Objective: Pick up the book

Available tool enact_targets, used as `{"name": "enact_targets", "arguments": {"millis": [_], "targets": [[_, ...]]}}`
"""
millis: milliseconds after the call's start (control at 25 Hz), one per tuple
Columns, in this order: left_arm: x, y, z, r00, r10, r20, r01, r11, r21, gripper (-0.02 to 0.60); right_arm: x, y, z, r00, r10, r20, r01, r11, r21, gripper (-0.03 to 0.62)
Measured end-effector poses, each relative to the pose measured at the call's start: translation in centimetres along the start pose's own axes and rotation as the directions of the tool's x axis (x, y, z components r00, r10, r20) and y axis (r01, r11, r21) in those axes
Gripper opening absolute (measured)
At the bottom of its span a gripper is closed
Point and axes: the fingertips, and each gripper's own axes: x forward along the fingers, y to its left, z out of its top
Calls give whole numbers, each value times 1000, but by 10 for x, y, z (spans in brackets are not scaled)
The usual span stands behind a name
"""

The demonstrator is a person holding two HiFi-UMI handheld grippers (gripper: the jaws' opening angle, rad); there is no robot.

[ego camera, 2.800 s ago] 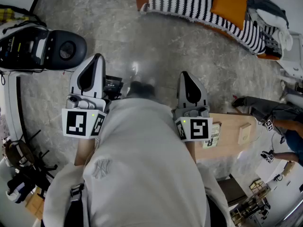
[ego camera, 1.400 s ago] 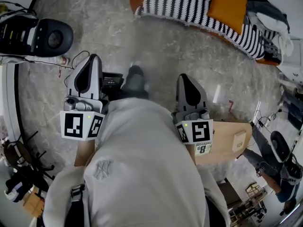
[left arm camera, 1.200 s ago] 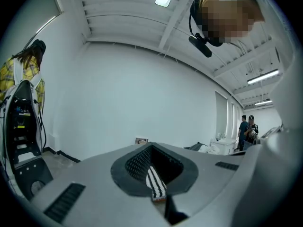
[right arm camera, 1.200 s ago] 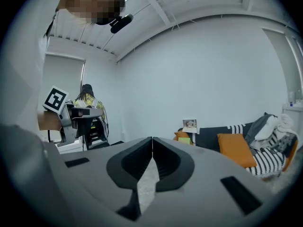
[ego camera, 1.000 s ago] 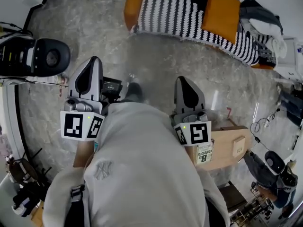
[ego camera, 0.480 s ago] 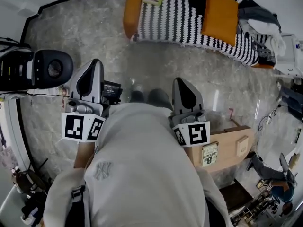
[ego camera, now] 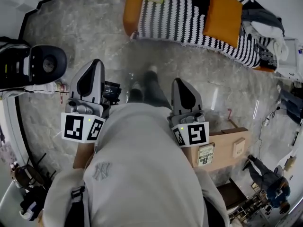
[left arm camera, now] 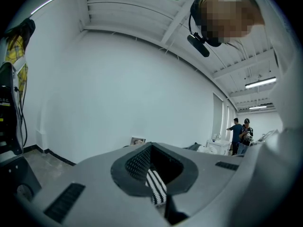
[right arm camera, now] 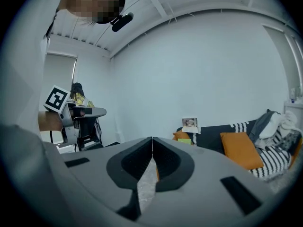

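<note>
Two shut, empty: left gripper (ego camera: 97,61) & right gripper (ego camera: 178,80) held out front, transit pose we reckon; book (ego camera: 207,153) sits on table (ego camera: 228,144).

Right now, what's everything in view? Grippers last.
book: one, green-and-white cover, on the wooden table, just below the right gripper's marker cube
wooden table: one, light wood, lower right of the head view
small wooden block: one, light wood, on the table right of the book
sofa: one, orange, top of the head view
striped blanket: one, black and white, over the sofa
cushion: one, orange, on the sofa
black rounded unit: one, on the floor at far left
bystanders: two, dark tops, far end of the room
sweatshirt: one, pale grey, on the person
left gripper: grey, shut, empty
right gripper: grey, shut, empty
</note>
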Motion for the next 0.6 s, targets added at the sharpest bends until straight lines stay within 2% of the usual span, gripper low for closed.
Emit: {"name": "enact_targets", "arguments": {"millis": [200, 600], "targets": [[32, 3, -5, 999, 38, -20, -38, 999, -7, 9, 29, -26, 0, 999, 36, -21, -35, 999, 14, 19], [118, 1, 4, 997, 74, 11, -74, 997, -22, 9, 91, -94, 18, 996, 80, -30, -80, 997, -2, 20]]}}
